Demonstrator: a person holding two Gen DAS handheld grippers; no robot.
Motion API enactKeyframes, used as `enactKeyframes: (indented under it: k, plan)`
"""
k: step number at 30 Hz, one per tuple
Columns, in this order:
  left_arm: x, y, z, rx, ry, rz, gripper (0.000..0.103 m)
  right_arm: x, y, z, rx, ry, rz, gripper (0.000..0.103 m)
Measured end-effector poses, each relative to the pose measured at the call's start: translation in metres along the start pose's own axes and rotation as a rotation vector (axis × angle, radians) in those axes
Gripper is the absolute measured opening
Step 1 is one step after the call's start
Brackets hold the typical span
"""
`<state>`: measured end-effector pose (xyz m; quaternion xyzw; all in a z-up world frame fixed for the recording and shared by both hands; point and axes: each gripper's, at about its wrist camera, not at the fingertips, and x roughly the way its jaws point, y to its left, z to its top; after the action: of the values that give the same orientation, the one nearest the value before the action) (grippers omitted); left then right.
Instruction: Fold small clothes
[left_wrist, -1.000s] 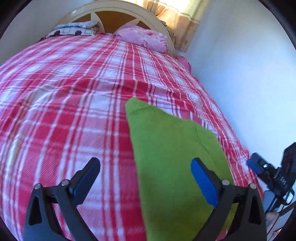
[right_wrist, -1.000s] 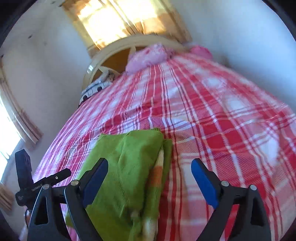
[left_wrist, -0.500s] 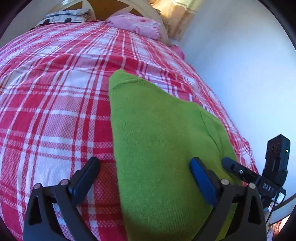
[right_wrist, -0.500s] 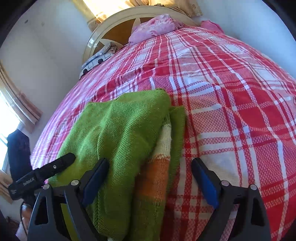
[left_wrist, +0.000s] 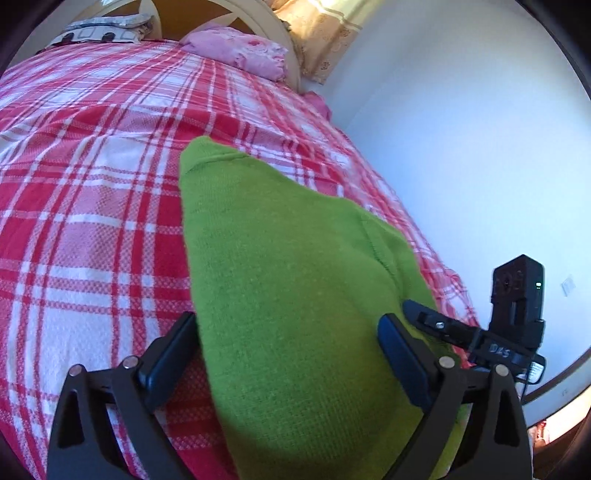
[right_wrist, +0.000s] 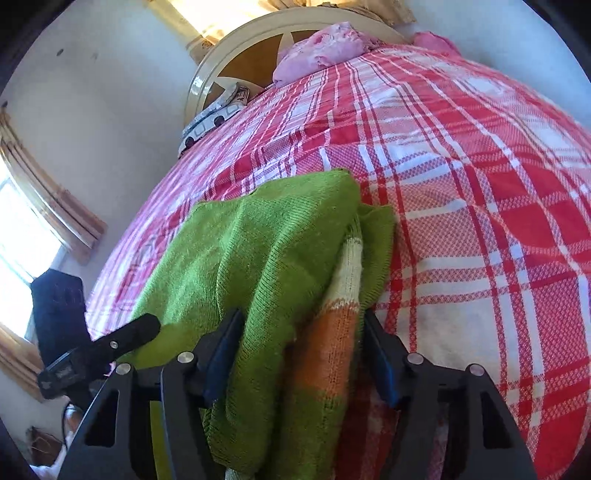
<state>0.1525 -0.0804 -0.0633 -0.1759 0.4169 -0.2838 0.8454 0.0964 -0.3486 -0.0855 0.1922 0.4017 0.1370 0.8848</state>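
One garment is in play: a small green knitted sweater with a cream and orange stripe, lying on the red plaid bed in the lower centre of both views. It already looks doubled over, since in the right wrist view a green layer lies on top of the striped layer, whose edge shows along the right side. So at least one fold seems done, and a further fold or a final tidy-up probably remains.

The right tongs have just been closing, with the sweater's near edge bunched between the blue pads. The cloth fills the gap and the pads look to be touching it on both sides, though whether they grip it firmly yet is not certain. The left tongs stand wide open astride the green cloth at the bottom of the left wrist view, holding nothing; the left finger is over the bedspread just beside the sweater's edge.

The sweater's near end runs under the tongs and off the bottom of both frames, so its full outline, sleeves and neckline cannot be made out. Pink bedding and a headboard sit at the top.
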Motion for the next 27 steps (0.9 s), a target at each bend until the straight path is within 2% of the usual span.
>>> enactKeyframes:
  k: [3, 5, 7, 10, 13, 15, 18, 20, 23, 27]
  plan:
    - [-0.002, 0.003, 0.001, -0.017, -0.008, -0.064, 0.096, -0.001, 0.002, -0.001, -0.011, -0.007, -0.015, 0.064]
    - [-0.005, 0.006, 0.001, -0.03, -0.022, -0.084, 0.069, -0.003, 0.009, -0.002, -0.048, -0.014, -0.024, 0.045]
    - [-0.006, 0.014, 0.002, -0.07, -0.024, -0.107, 0.063, -0.004, 0.02, -0.003, -0.102, -0.024, -0.049, 0.04]
    - [-0.005, 0.026, 0.004, -0.144, -0.016, -0.151, 0.062, -0.004, 0.018, -0.003, -0.097, -0.021, -0.048, 0.041]
    - [-0.004, 0.021, 0.003, -0.133, -0.018, -0.116, 0.066, 0.0, 0.004, -0.002, -0.032, -0.006, -0.024, 0.056]
    - [-0.003, 0.017, 0.003, -0.117, -0.02, -0.101, 0.067, 0.002, -0.005, 0.0, 0.012, 0.001, 0.017, 0.058]
    - [-0.001, 0.016, 0.002, -0.113, -0.034, -0.089, 0.065, 0.003, -0.002, 0.0, -0.007, -0.001, 0.015, 0.058]
    - [-0.001, 0.015, 0.002, -0.11, -0.042, -0.073, 0.056, 0.003, 0.005, -0.001, -0.039, -0.008, -0.005, 0.046]
    - [-0.003, 0.01, 0.0, -0.096, -0.052, -0.042, 0.05, 0.0, 0.018, -0.004, -0.1, -0.033, -0.052, 0.034]
    - [-0.008, -0.005, -0.001, -0.028, -0.068, 0.055, 0.047, -0.003, 0.033, -0.007, -0.154, -0.069, -0.133, 0.029]
